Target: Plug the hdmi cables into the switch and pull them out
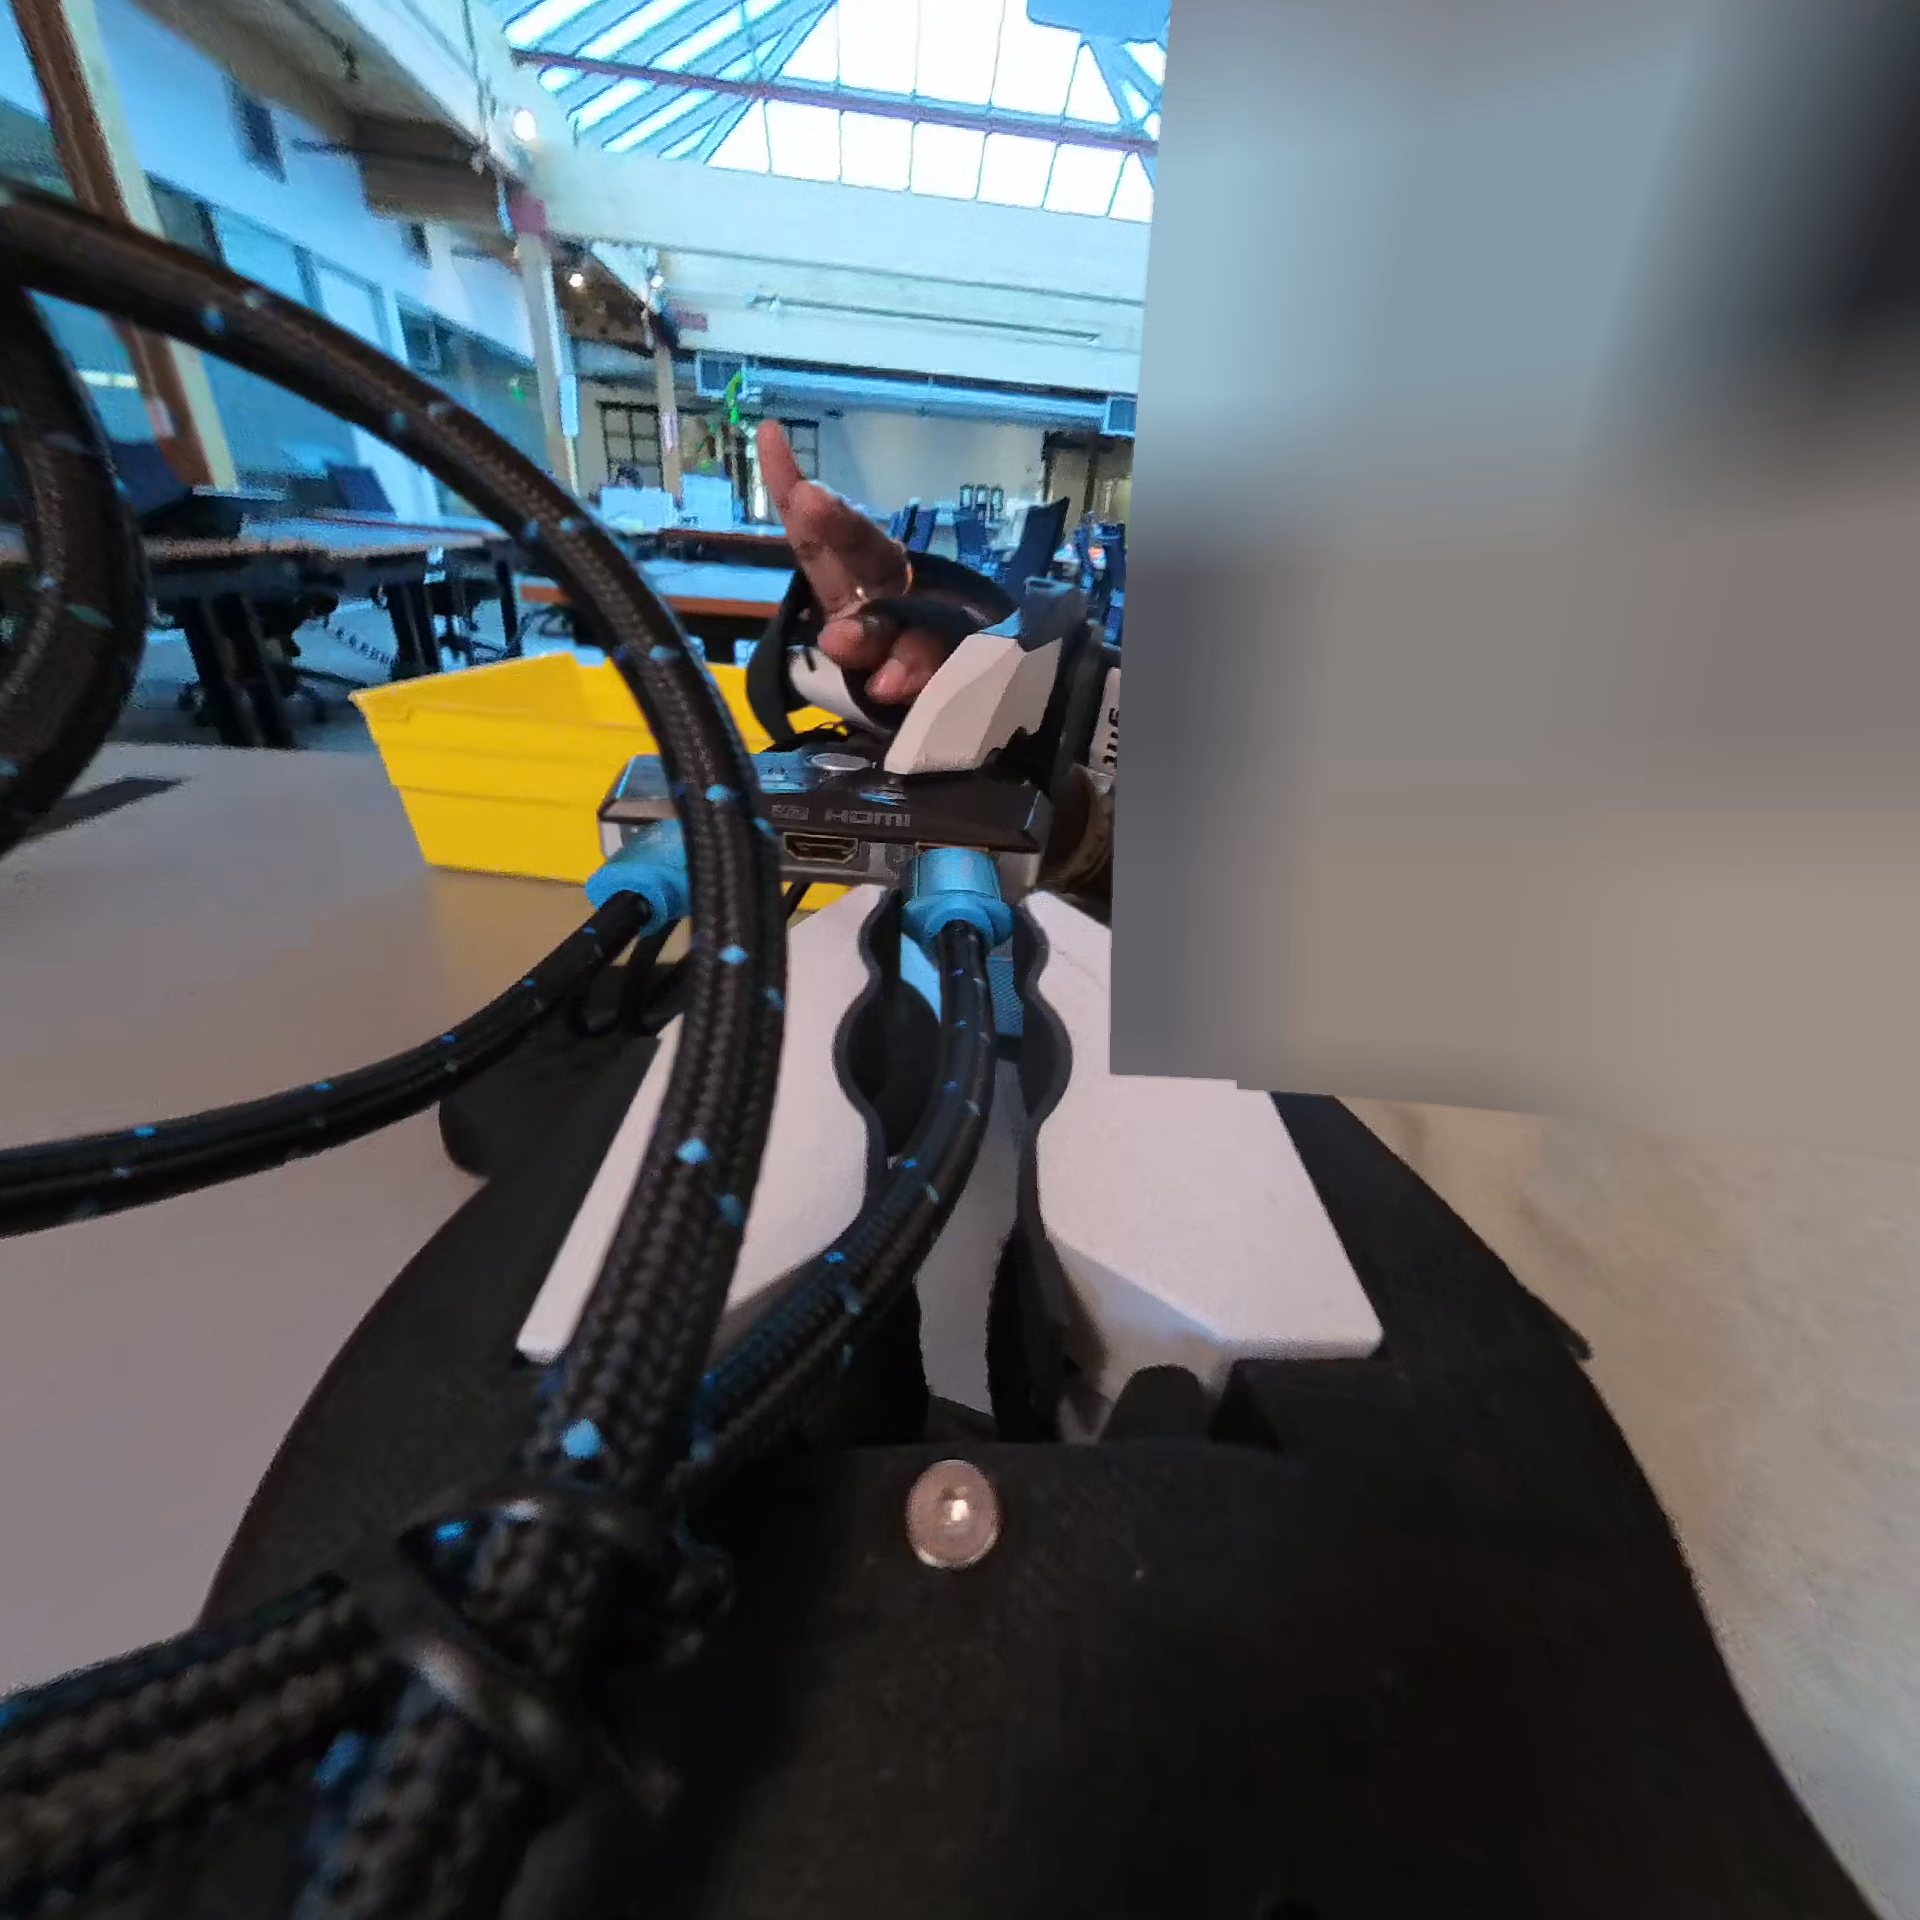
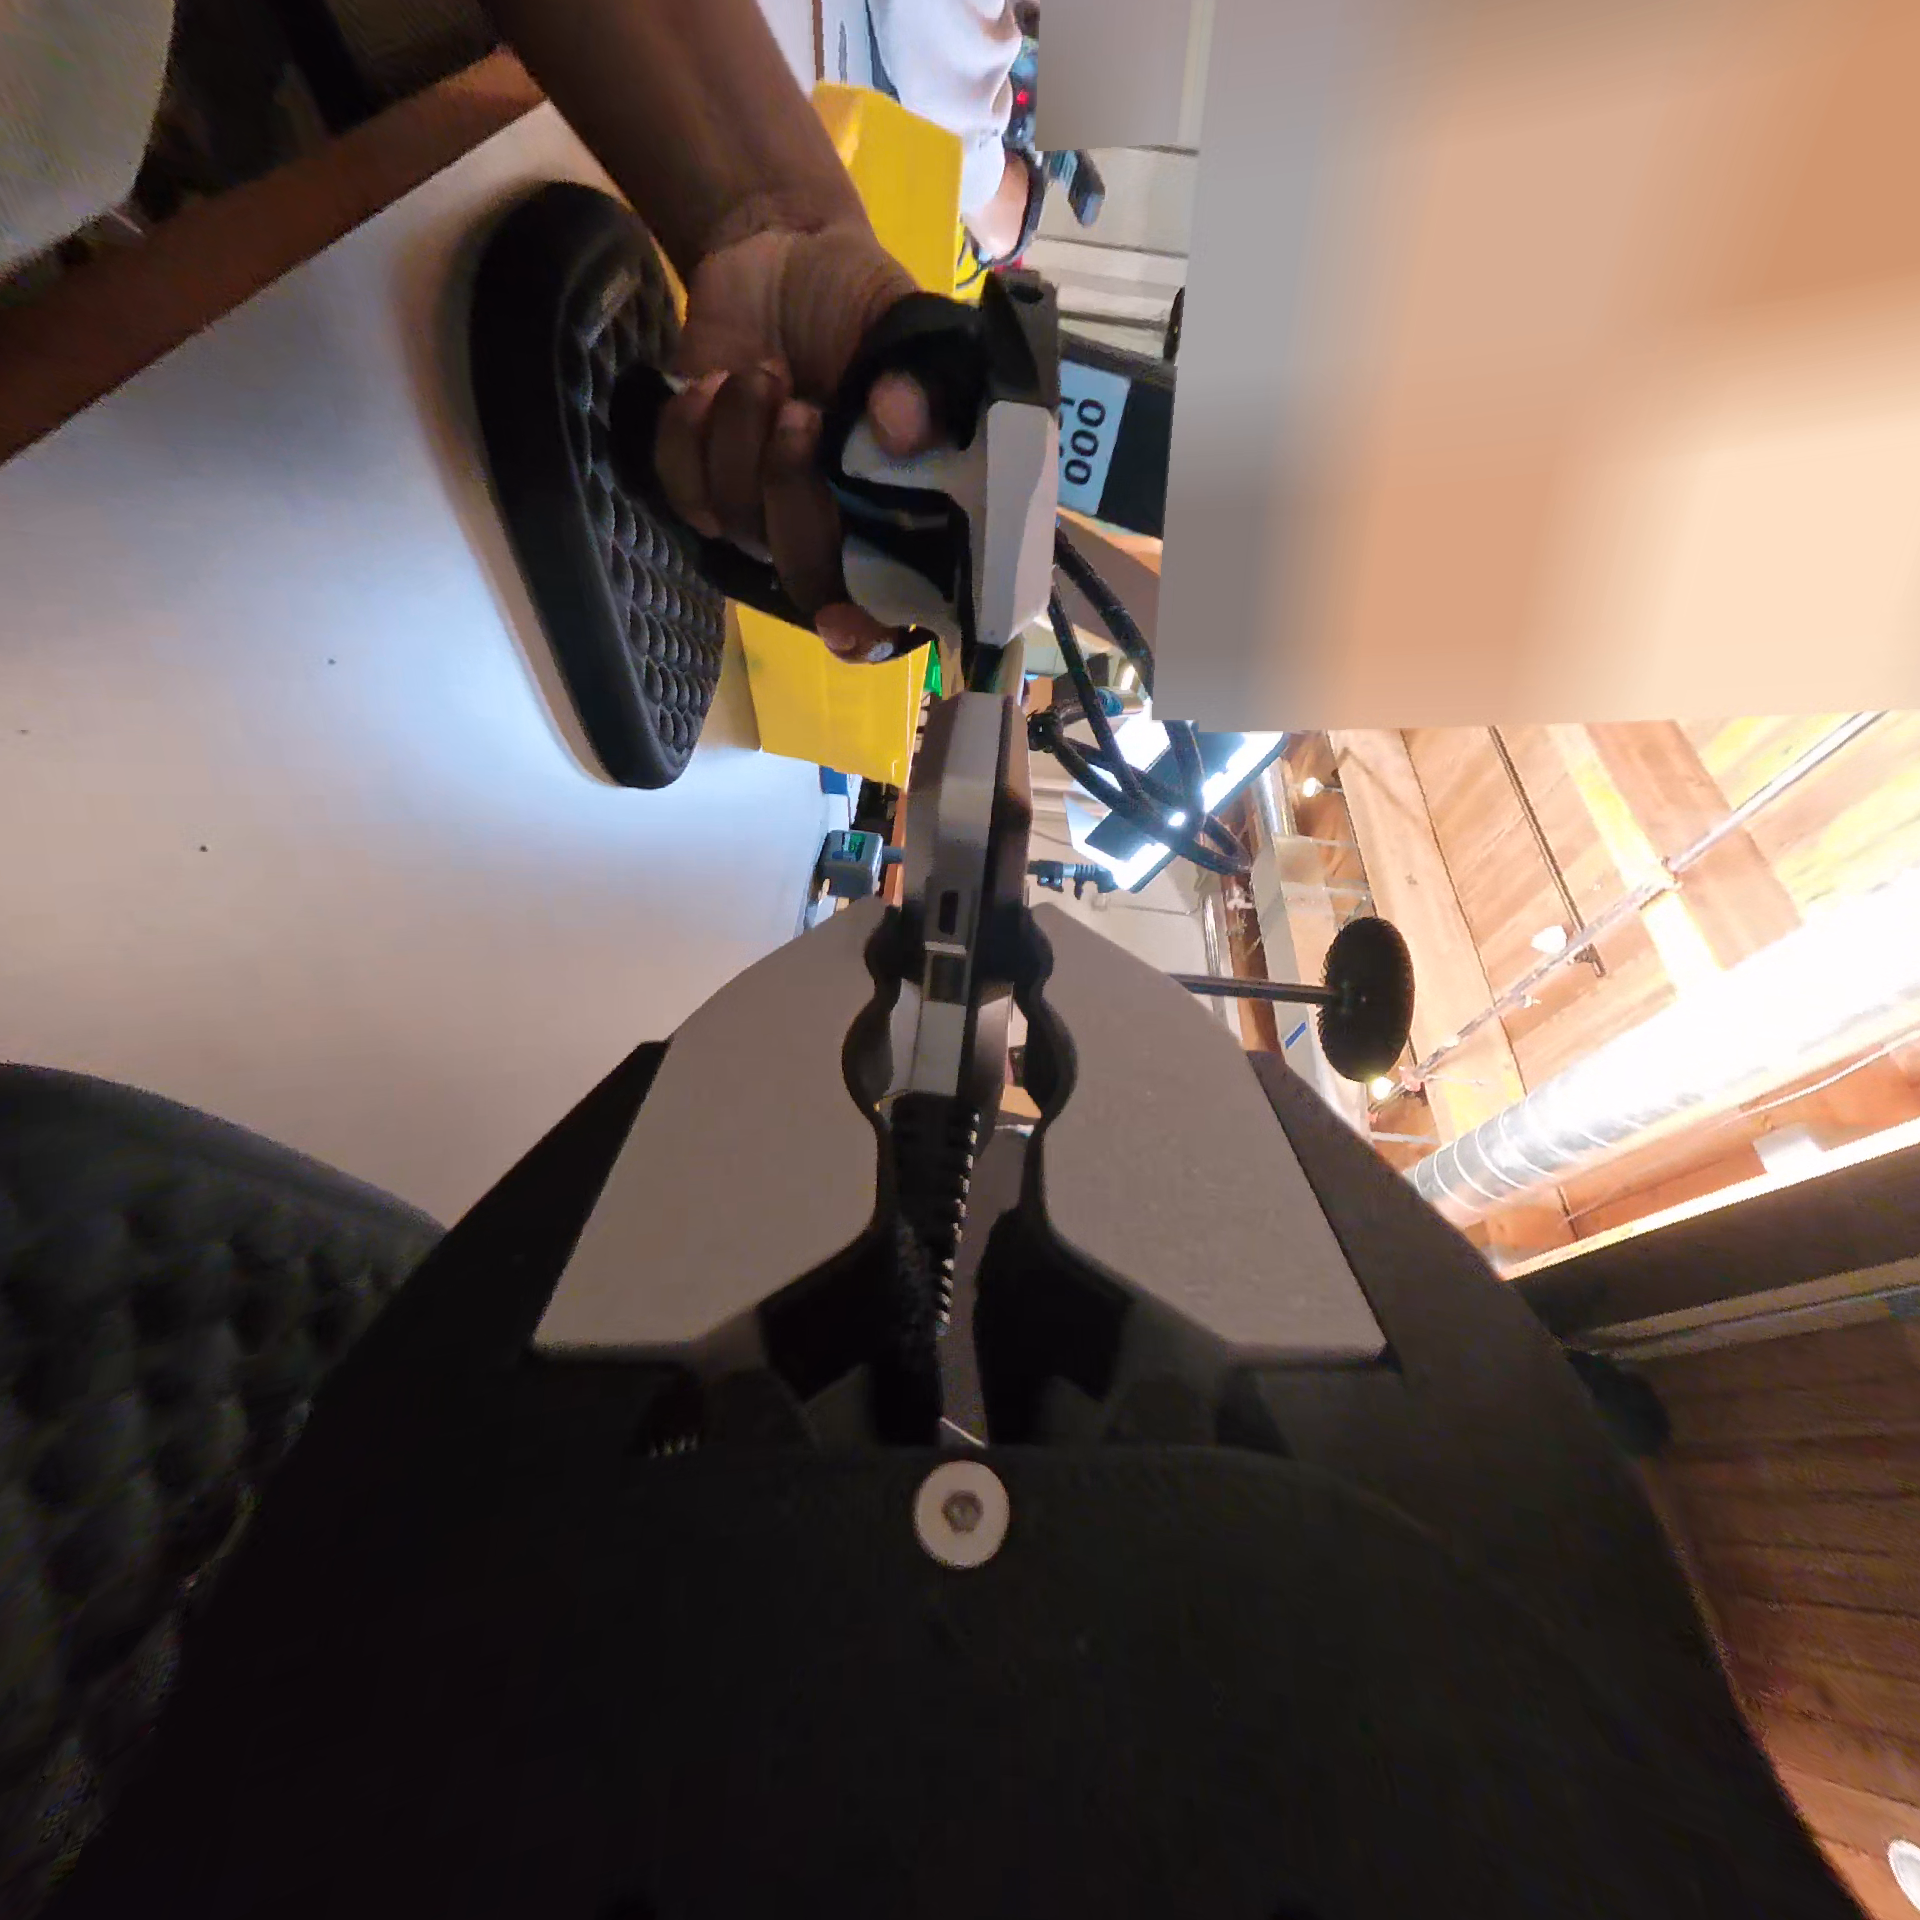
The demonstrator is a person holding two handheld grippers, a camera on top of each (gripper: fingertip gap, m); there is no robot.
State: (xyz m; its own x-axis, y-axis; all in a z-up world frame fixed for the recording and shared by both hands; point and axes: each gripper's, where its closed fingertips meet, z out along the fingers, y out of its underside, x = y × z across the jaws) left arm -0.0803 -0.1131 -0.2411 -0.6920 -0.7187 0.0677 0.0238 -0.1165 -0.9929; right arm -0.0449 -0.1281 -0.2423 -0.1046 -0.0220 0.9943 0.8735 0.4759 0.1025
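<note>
Between left claw point(image 1: 951, 971) fingers: blue-collared HDMI plug point(image 1: 951, 894), clamped, seated in switch point(image 1: 831, 816) port. Beyond: switch held above worktop point(image 1: 208, 935), pinched in right claw point(image 2: 954, 961). Farther: yellow bin point(image 1: 499, 769).

middle port point(image 1: 821, 850) free, braided cable loop point(image 1: 717, 935) crossing before it
</note>
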